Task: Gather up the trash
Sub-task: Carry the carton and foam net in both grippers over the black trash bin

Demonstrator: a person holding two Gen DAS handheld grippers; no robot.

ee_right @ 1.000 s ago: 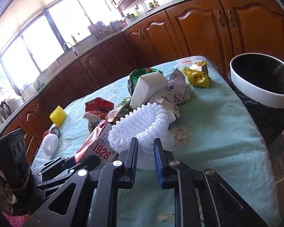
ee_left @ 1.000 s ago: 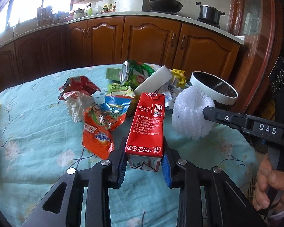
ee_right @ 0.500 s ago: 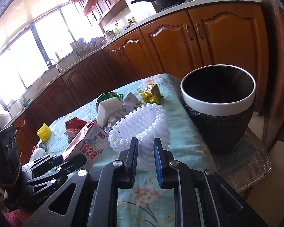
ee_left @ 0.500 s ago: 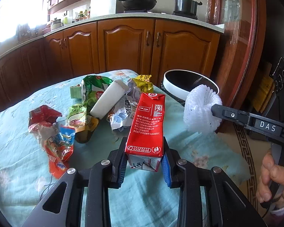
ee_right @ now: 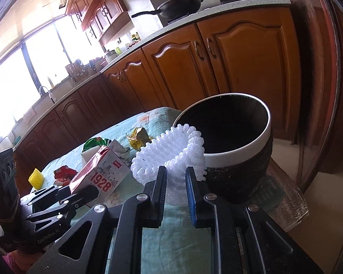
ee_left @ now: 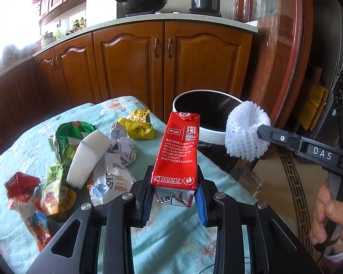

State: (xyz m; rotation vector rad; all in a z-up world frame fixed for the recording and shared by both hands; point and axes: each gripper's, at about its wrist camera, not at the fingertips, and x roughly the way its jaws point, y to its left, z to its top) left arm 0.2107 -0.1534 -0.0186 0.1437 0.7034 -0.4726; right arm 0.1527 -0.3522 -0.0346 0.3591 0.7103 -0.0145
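My left gripper [ee_left: 174,202] is shut on a red milk carton [ee_left: 176,154], held upright above the tablecloth. The same carton [ee_right: 100,174] shows at the lower left of the right wrist view. My right gripper [ee_right: 175,179] is shut on a white foam fruit net [ee_right: 171,153], which hangs close to the rim of the dark bin with a white rim [ee_right: 237,149]. In the left wrist view the foam net [ee_left: 247,131] sits just right of the bin [ee_left: 208,134], pinched by the right gripper's fingertips [ee_left: 264,129].
Crumpled wrappers lie on the floral tablecloth [ee_left: 16,150]: a yellow one [ee_left: 137,126], a green one [ee_left: 66,137], a white foam block [ee_left: 87,159], red ones [ee_left: 20,187]. A yellow foam piece [ee_right: 36,178] sits far left. Wooden cabinets [ee_left: 176,64] stand behind; a hand [ee_left: 331,223] grips the right handle.
Both grippers have swung right toward the bin, carrying carton and foam net. The bin now looms larger and the wrapper pile has slid left in view.
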